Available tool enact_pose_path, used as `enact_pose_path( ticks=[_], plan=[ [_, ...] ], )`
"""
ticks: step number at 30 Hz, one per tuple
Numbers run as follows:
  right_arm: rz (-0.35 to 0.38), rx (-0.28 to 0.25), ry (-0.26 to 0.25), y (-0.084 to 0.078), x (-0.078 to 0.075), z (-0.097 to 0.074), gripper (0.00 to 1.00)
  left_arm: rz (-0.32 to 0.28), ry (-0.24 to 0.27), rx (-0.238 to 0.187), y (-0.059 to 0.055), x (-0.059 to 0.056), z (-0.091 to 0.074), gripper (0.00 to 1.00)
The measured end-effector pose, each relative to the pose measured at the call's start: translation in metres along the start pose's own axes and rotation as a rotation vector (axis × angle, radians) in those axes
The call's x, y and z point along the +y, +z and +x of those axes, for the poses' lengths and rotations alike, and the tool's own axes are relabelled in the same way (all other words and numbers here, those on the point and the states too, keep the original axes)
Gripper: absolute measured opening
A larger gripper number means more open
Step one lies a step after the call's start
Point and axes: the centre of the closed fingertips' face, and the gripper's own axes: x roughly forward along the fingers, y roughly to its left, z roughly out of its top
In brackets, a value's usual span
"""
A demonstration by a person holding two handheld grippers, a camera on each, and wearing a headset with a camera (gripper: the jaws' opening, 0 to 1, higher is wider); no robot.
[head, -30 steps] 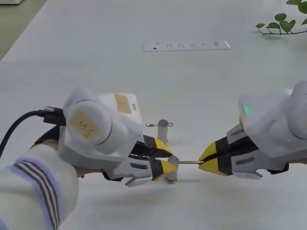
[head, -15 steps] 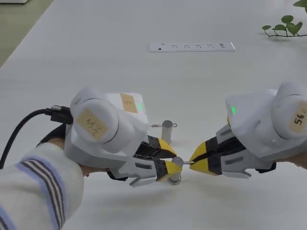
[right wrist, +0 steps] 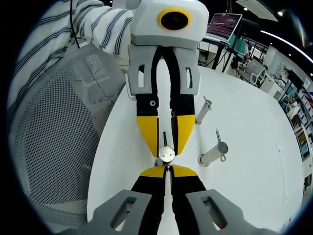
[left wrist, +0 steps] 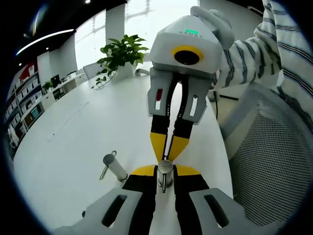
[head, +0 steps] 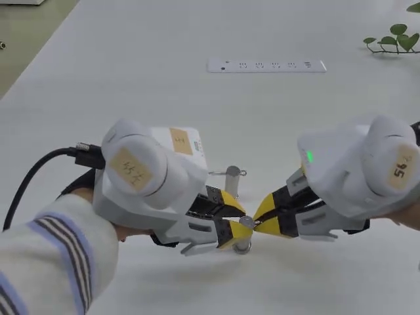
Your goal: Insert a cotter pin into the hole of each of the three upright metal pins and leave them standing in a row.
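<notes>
Left tool (head: 234,220), right tool (head: 264,216), pin (head: 243,247) mid table (head: 164,98)

This looks like an open-plan office. The work surface is a long white meeting table (head: 131,79) with a flat white power strip (head: 266,65) lying on it and a leafy green potted plant (left wrist: 120,49) at its far end. A grey mesh office chair (right wrist: 54,122) stands beside it. Shelves of files and books (left wrist: 22,105) line one wall, a lit computer screen (right wrist: 224,24) and further desks with chairs (right wrist: 254,68) fill the background, and a long strip light (left wrist: 44,39) runs along the ceiling.
</notes>
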Motion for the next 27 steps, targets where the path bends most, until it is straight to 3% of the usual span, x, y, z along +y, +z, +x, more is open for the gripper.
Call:
enact_pose_path(
  ticks=[2, 6, 9, 14, 16, 20, 23, 27],
  plan=[
    [-0.001, -0.005, -0.004, 0.0, 0.0, 0.0, 0.0, -0.007, 0.001, -0.001, 0.0, 0.0, 0.0, 0.09],
    [0.014, -0.014, -0.03, -0.002, -0.003, 0.0, 0.16, 0.0, 0.003, -0.013, 0.001, 0.0, 0.0, 0.09],
    [0.053, -0.028, -0.048, -0.005, -0.003, 0.001, 0.17, -0.044, 0.005, -0.038, 0.0, 0.002, -0.003, 0.1],
    [0.129, -0.129, -0.051, -0.003, 0.004, 0.007, 0.21, -0.077, 0.032, -0.067, -0.003, 0.005, -0.012, 0.3],
    [0.181, -0.161, -0.056, -0.002, 0.004, 0.01, 0.21, -0.149, 0.015, -0.098, -0.002, 0.001, -0.016, 0.34],
    [0.281, -0.239, -0.055, 0.002, 0.003, 0.015, 0.22, -0.179, 0.027, -0.12, -0.008, -0.001, -0.023, 0.52],
    [0.3, -0.27, -0.052, 0.004, 0.002, 0.017, 0.22, -0.234, 0.032, -0.156, -0.011, -0.005, -0.028, 0.69],
    [0.33, -0.309, -0.041, 0.008, 0.003, 0.021, 0.23, -0.273, 0.057, -0.188, -0.015, -0.007, -0.038, 0.78]
  ],
)
